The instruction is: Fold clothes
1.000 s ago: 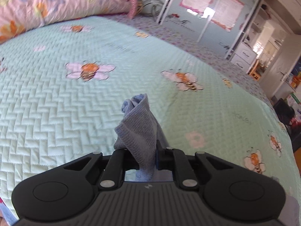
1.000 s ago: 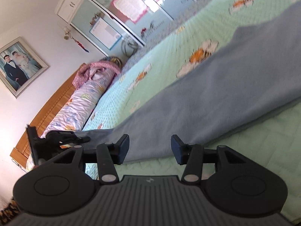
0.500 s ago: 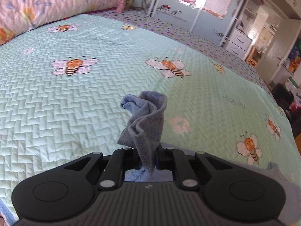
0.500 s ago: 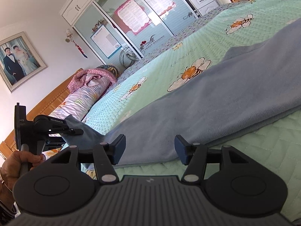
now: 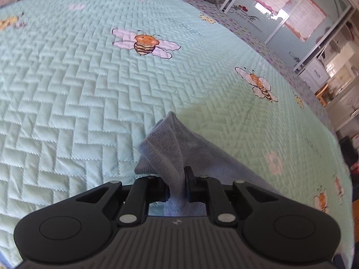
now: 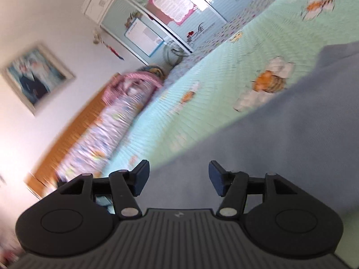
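A grey-blue garment sticks up in a bunched fold between the fingers of my left gripper, which is shut on it just above the mint green bee-print bedspread. In the right wrist view the same grey-blue garment lies spread flat across the bed, running from the right edge down under my right gripper. That gripper is open, its fingers wide apart with only cloth showing below the gap. The right wrist view is blurred by motion.
A rolled pink floral quilt lies along a wooden headboard. Mirrored wardrobe doors stand beyond the bed, and a framed photo hangs on the wall. White drawers show near a doorway.
My left gripper has dropped closer to the bedspread, still holding the garment's corner. My right gripper has swung and tilted, blurring its view, and the left hand and gripper have left that view.
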`<state>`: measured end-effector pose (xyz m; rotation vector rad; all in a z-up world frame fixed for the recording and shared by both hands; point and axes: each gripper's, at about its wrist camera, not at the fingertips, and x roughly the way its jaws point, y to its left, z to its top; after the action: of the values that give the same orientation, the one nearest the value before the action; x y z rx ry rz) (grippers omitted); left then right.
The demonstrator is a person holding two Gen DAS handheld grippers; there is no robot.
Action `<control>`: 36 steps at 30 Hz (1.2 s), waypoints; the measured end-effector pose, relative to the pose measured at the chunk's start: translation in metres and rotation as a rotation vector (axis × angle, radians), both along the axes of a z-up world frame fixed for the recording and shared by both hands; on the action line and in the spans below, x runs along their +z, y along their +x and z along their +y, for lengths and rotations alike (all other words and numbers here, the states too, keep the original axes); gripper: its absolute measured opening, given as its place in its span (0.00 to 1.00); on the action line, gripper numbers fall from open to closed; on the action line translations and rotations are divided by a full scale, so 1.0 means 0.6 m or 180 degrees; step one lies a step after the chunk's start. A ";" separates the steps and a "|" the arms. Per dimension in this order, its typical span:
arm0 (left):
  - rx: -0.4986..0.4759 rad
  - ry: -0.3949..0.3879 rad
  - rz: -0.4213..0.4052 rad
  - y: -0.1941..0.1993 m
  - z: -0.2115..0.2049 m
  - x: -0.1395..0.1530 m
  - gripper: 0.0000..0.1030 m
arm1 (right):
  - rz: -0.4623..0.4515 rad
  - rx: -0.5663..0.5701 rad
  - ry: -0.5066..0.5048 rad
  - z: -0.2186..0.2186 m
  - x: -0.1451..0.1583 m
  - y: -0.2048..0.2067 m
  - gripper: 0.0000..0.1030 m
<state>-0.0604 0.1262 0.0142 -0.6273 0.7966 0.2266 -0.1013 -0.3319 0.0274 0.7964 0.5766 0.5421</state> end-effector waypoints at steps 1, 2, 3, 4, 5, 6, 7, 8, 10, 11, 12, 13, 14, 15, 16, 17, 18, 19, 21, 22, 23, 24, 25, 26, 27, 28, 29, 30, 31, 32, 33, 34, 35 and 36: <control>0.0007 -0.0068 -0.0040 -0.004 0.004 -0.004 0.13 | 0.0031 0.0016 0.0111 -0.001 0.001 0.020 0.59; 0.0021 -0.0142 -0.0076 -0.007 0.008 -0.007 0.13 | 0.0098 -0.0027 0.0108 -0.001 -0.004 0.030 0.65; 0.0037 -0.0217 -0.0105 -0.010 0.012 -0.010 0.13 | 0.0166 -0.0070 0.0104 -0.001 -0.010 0.040 0.74; 0.0053 -0.0296 -0.0129 -0.012 0.016 -0.012 0.13 | 0.0233 -0.0114 0.0101 -0.001 -0.015 0.050 0.75; 0.0068 -0.0356 -0.0140 -0.014 0.019 -0.013 0.13 | 0.0301 -0.0157 0.0098 -0.001 -0.021 0.060 0.61; 0.0083 -0.0417 -0.0150 -0.016 0.022 -0.014 0.13 | 0.0368 -0.0200 0.0095 -0.001 -0.026 0.070 0.25; 0.0098 -0.0477 -0.0161 -0.019 0.025 -0.015 0.13 | 0.0436 -0.0244 0.0092 -0.001 -0.032 0.081 0.13; 0.0095 -0.0473 -0.0161 -0.019 0.024 -0.014 0.13 | 0.0503 -0.0287 0.0088 -0.001 -0.037 0.091 0.06; 0.0093 -0.0447 -0.0157 -0.018 0.021 -0.013 0.13 | 0.0638 -0.0374 0.0082 -0.001 -0.048 0.111 0.09; 0.0098 -0.0433 -0.0157 -0.018 0.020 -0.014 0.13 | 0.0706 -0.0417 0.0079 -0.001 -0.053 0.121 0.19; 0.0102 -0.0419 -0.0156 -0.017 0.019 -0.014 0.13 | 0.0739 -0.0456 0.0084 -0.001 -0.055 0.127 0.29; 0.0107 -0.0406 -0.0155 -0.017 0.017 -0.014 0.13 | 0.0655 -0.0471 0.0118 0.000 -0.046 0.117 0.32; 0.0111 -0.0415 -0.0155 -0.017 0.019 -0.015 0.13 | 0.0616 -0.0440 0.0142 0.003 -0.042 0.114 0.35; 0.0116 -0.0424 -0.0155 -0.017 0.020 -0.016 0.13 | 0.0630 -0.0355 0.0141 0.007 -0.042 0.120 0.37; 0.0121 -0.0432 -0.0155 -0.017 0.021 -0.017 0.13 | 0.0666 -0.0285 0.0118 0.012 -0.045 0.128 0.38; 0.0126 -0.0441 -0.0155 -0.018 0.022 -0.017 0.13 | 0.0782 -0.0265 0.0015 0.018 -0.054 0.140 0.38; 0.0126 -0.0442 -0.0145 -0.016 0.023 -0.018 0.14 | 0.0887 -0.0264 -0.0093 0.023 -0.062 0.151 0.24; 0.0127 -0.0443 -0.0134 -0.015 0.023 -0.018 0.15 | 0.0952 -0.0329 -0.0216 0.024 -0.067 0.160 0.10; 0.0118 -0.0411 -0.0103 -0.013 0.022 -0.017 0.15 | 0.0958 -0.0396 -0.0290 0.024 -0.063 0.159 0.00; 0.0112 -0.0380 -0.0088 -0.011 0.020 -0.016 0.15 | 0.0922 -0.0410 -0.0271 0.024 -0.057 0.152 0.03; 0.0106 -0.0349 -0.0074 -0.008 0.019 -0.016 0.15 | 0.0885 -0.0423 -0.0253 0.024 -0.052 0.145 0.11; 0.0103 -0.0310 -0.0062 -0.005 0.016 -0.015 0.15 | 0.0831 -0.0438 -0.0228 0.023 -0.045 0.135 0.27; 0.0105 -0.0271 -0.0051 -0.003 0.013 -0.015 0.15 | 0.0718 -0.0456 -0.0179 0.018 -0.035 0.114 0.33; 0.0099 -0.0226 -0.0041 -0.001 0.010 -0.014 0.15 | 0.0629 -0.0464 -0.0127 0.010 -0.029 0.090 0.38; 0.0092 -0.0182 -0.0031 0.000 0.007 -0.013 0.15 | 0.0551 -0.0481 -0.0086 0.000 -0.023 0.067 0.38; 0.0076 -0.0137 -0.0026 0.001 0.004 -0.012 0.15 | 0.0511 -0.0533 -0.0084 -0.015 -0.019 0.047 0.38; 0.0085 -0.0144 -0.0027 0.001 0.005 -0.013 0.15 | 0.0471 -0.0585 -0.0081 -0.031 -0.014 0.026 0.38; 0.0094 -0.0151 -0.0029 0.001 0.005 -0.013 0.15 | 0.0429 -0.0642 -0.0083 -0.047 -0.010 0.005 0.38; 0.0104 -0.0158 -0.0030 0.000 0.006 -0.014 0.15 | 0.0379 -0.0722 -0.0105 -0.065 -0.006 -0.018 0.38; 0.0112 -0.0182 -0.0028 0.000 0.007 -0.015 0.16 | 0.0347 -0.0821 -0.0132 -0.085 -0.002 -0.039 0.38; 0.0120 -0.0206 -0.0027 0.000 0.009 -0.015 0.16 | 0.0325 -0.0936 -0.0154 -0.108 0.001 -0.057 0.39; 0.0128 -0.0230 -0.0026 -0.001 0.011 -0.016 0.16 | 0.0313 -0.1058 -0.0176 -0.132 0.003 -0.074 0.40; 0.0130 -0.0241 -0.0023 -0.001 0.011 -0.016 0.16 | 0.0308 -0.1184 -0.0182 -0.156 0.003 -0.090 0.40; 0.0132 -0.0246 -0.0018 0.000 0.012 -0.016 0.16 | 0.0329 -0.1323 -0.0127 -0.183 -0.002 -0.098 0.43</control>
<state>-0.0605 0.1332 0.0045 -0.7176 0.7902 0.2324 -0.1602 -0.4415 0.0263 0.8809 0.4964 0.1082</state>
